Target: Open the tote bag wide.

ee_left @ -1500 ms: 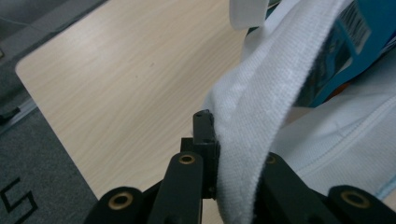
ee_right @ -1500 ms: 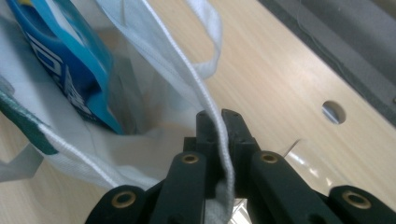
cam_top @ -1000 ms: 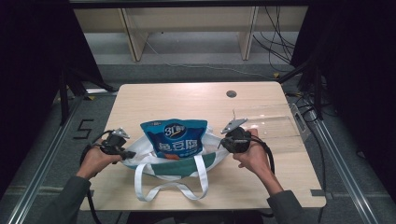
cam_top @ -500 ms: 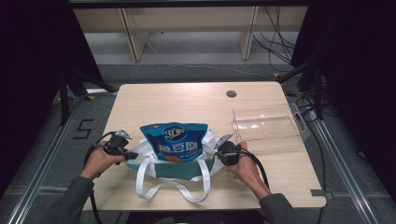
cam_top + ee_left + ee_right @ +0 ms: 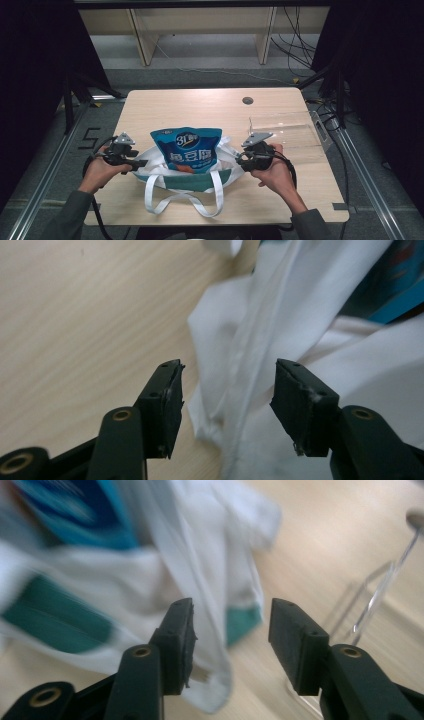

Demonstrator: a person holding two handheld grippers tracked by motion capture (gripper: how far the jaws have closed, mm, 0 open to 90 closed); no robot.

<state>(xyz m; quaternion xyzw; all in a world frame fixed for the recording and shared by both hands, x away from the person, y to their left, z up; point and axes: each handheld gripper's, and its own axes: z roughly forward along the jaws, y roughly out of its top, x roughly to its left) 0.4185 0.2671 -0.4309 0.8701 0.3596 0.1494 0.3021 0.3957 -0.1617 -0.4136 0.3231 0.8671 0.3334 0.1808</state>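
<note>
My left gripper [image 5: 227, 390] fingers have just opened around the white tote bag [image 5: 165, 172]; right gripper [image 5: 231, 630] likewise, fabric between, unpressed. The blue snack pouch [image 5: 186, 149] inside reads "3".

blurred: tote bag [image 5: 75, 615] in right gripper view | hidden: snack pouch [image 5: 186, 150] bottom inside bag

High view overhead; gripper views close on bag [image 5: 280, 340].

A light wooden table [image 5: 190, 107] stands on grey floor [image 5: 200, 55]; a pale shelf unit [image 5: 200, 20] beyond, dark curtains [image 5: 35, 60] flanking.
</note>
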